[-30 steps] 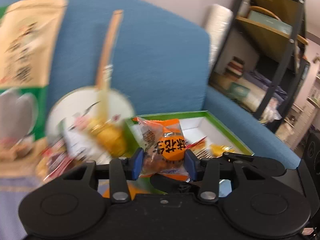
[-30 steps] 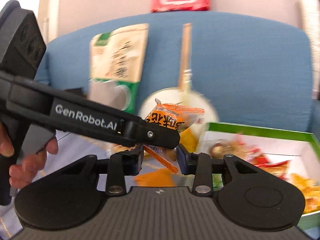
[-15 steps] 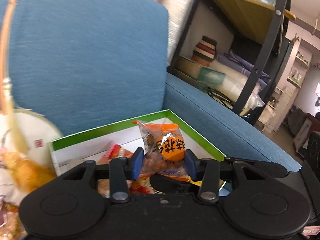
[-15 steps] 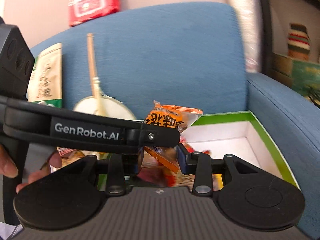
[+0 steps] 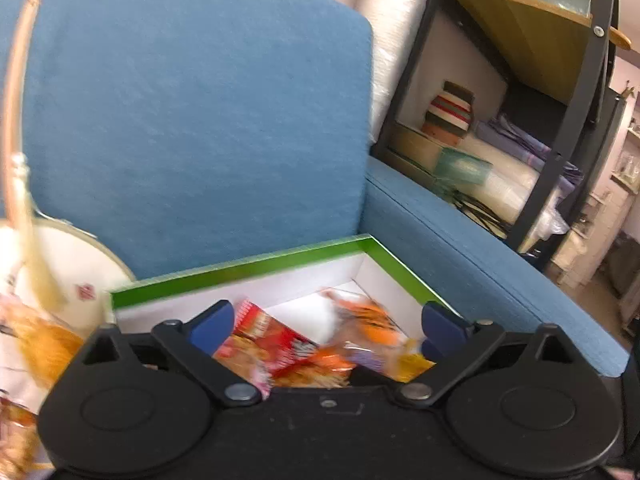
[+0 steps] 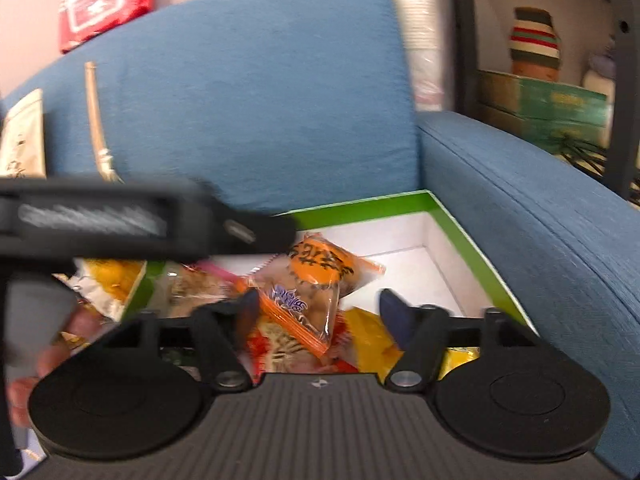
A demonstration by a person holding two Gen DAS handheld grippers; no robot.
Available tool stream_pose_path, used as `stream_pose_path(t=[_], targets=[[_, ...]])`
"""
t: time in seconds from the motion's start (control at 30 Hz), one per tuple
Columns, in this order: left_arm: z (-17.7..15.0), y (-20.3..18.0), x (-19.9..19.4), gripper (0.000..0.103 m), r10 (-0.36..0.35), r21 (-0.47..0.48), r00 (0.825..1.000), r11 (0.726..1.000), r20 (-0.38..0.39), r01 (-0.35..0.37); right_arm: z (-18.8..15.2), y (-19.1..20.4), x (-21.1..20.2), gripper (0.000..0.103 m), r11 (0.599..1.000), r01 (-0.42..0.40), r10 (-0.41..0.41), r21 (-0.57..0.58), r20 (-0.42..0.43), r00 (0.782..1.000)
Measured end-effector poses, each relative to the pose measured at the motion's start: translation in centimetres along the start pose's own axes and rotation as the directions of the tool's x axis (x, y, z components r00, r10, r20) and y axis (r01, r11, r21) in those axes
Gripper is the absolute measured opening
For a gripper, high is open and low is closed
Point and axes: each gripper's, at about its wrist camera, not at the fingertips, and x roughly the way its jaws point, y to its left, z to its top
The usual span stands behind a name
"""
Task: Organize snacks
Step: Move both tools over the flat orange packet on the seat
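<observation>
A green-rimmed white box (image 5: 240, 270) sits on the blue sofa seat and holds several snack packs; it also shows in the right wrist view (image 6: 452, 236). My left gripper (image 5: 326, 320) is open above the box. An orange snack pack (image 5: 364, 330), blurred, lies loose in the box between its fingers, beside a red pack (image 5: 276, 340). In the right wrist view the same orange pack (image 6: 320, 276) rests on the pile. My right gripper (image 6: 316, 308) is open and empty just over the pile. The left gripper's black body (image 6: 140, 216) crosses that view.
The blue sofa backrest (image 5: 192, 112) rises behind the box, the armrest (image 6: 540, 216) to its right. A round white fan (image 5: 68, 256) with a wooden handle and more snack packs (image 5: 36, 344) lie left of the box. A black shelf rack (image 5: 552, 120) stands far right.
Both grippers swung right over the box. My left gripper opened and let go of the orange snack pack, which dropped into the box. My right gripper opened wider.
</observation>
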Motion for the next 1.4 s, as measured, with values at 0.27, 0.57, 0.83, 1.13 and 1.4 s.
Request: stream_pose_path(t=[0.27,0.57,0.83,1.13,1.4], targets=[[0.1,1.2,-3.3,0.103,0.056,0.025,0.998,0.998,0.011,-0.056,0.2,0.9,-1.0,0.103,0.998,-0.060,0.059,0.002,0.050,0.997],[-1.2,4.0,-11.4,0.103,0.141,0.002,0.986,0.990,0.091,-0.142,-1.1,6.7,-2.0,0.103,0.974,-0.191,0.197,-0.126,0.040,0.980],[-5.4,9.7,-12.0,0.103,0.207,-0.103,0.978,0.973,-0.021,-0.208,-3.7,12.4,-2.4,0.103,0.871,-0.284,0.283,-0.402,-0.063,0.957],[-7.9,12.0,-7.9,0.103,0.159,-0.251,0.978,0.950,-0.132,-0.188,-2.4,9.5,-1.8,0.103,0.910,-0.150,0.153,-0.387,-0.024,0.988],[-8.7,9.9,-4.9,0.085,0.272,-0.172,0.937,0.934,-0.219,-0.312,-2.4,8.6,-2.1,0.103,0.928,-0.164,0.172,-0.334,-0.006,0.985]])
